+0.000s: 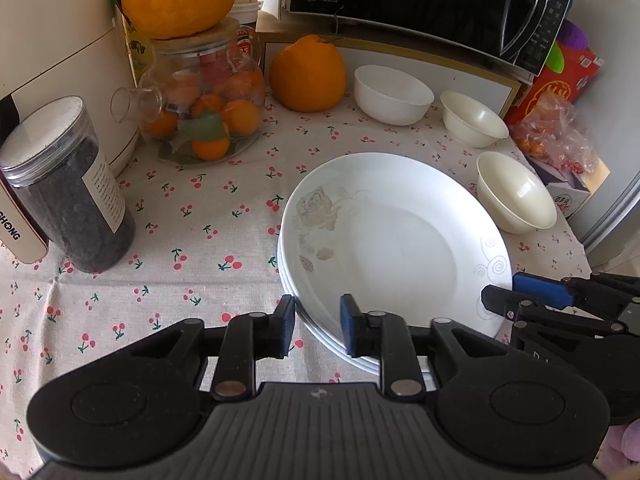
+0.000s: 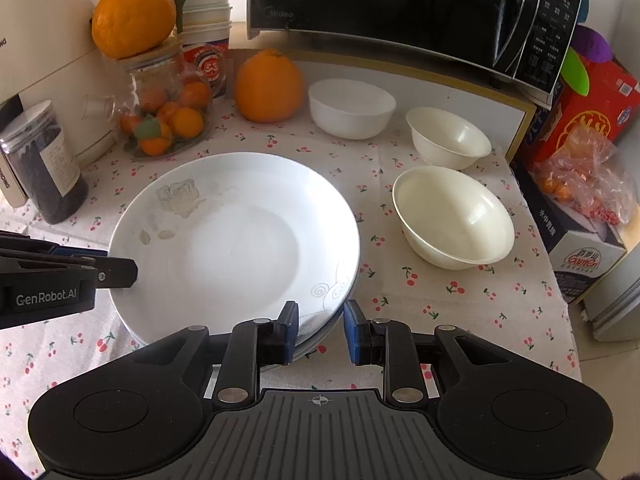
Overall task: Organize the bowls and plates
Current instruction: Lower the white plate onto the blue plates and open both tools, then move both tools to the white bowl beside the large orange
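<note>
Two hand-held claws meet a stack of white plates (image 1: 396, 240) on a counter (image 1: 192, 240) draped in cherry-print cloth. The left claw (image 1: 317, 326) straddles the stack's near-left rim, its blue pads (image 1: 350, 330) parted narrowly with the plate edges between them; the rim sits close to the right pad, though whether the pads actually press it cannot be told. The right claw (image 2: 321, 332) stands at the stack's near-right rim (image 2: 320, 320), likewise parted by a narrow gap, the plate edges running against its left pad (image 2: 291, 330) and its right pad clear of them over the cloth. Each claw shows at the edge of the other's view, on opposite sides of the stack. Beyond the plates, three bowls sit apart on the cloth: a white bowl (image 2: 352, 108) nearest a large orange (image 2: 268, 86), and two cream bowls (image 2: 454, 216) to its right. A microwave (image 2: 400, 8) stands behind them, with a glass jar of small oranges (image 1: 204, 108) at the left.
</note>
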Tool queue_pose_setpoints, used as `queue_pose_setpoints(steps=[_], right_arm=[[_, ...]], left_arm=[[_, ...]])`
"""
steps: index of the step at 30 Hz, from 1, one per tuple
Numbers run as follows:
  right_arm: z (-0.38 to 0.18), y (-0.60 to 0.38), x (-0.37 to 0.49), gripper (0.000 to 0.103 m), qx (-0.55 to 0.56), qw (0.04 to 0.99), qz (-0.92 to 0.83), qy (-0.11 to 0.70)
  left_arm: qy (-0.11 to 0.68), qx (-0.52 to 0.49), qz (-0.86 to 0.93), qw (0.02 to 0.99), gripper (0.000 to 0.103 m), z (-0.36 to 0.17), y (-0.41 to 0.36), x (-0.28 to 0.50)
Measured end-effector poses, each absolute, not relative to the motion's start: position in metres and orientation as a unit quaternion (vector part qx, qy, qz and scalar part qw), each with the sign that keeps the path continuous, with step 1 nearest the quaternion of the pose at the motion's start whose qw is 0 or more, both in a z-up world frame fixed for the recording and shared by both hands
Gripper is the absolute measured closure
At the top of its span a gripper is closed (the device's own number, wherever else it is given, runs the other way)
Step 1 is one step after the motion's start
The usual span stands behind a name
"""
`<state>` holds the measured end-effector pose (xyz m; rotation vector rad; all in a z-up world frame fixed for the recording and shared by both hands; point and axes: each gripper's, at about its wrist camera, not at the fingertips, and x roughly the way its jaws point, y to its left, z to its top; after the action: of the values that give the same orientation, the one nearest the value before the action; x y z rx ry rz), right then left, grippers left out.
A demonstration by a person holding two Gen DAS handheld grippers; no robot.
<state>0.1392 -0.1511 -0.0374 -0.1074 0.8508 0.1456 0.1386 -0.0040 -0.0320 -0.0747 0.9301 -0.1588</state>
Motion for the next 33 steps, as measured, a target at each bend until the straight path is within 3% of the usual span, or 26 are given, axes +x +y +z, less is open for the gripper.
queue_pose_setpoints(steps=[3, 6, 16, 22, 27, 33], right_arm=[[-0.036, -0.154, 0.137, 0.066, -0.048, 0.908, 0.077, 0.409], [-0.031, -0.159, 0.135, 0.057, -0.038, 0.910, 0.082, 0.405], [-0.013, -0.207, 0.137, 0.033, 0.087, 0.906, 0.101, 0.402], [0.001, -0.233, 0.142, 0.023, 0.133, 0.910, 0.075, 0.384], [0.012, -0.247, 0.162, 0.019, 0.175, 0.907, 0.077, 0.374], [0.027, -0.244, 0.194, 0.017, 0.133, 0.923, 0.079, 0.353]], left_arm=[[0.446, -0.038, -0.075, 0.891, 0.077, -0.031, -0.005, 0.138], [0.444, -0.044, -0.073, 0.892, 0.069, -0.029, -0.003, 0.138], [0.420, -0.057, -0.057, 0.904, 0.026, -0.013, -0.006, 0.137], [0.402, -0.053, -0.058, 0.912, 0.009, -0.001, -0.019, 0.146], [0.400, -0.059, -0.046, 0.914, 0.004, 0.009, -0.029, 0.169], [0.395, -0.075, -0.018, 0.915, 0.001, 0.016, -0.034, 0.200]])
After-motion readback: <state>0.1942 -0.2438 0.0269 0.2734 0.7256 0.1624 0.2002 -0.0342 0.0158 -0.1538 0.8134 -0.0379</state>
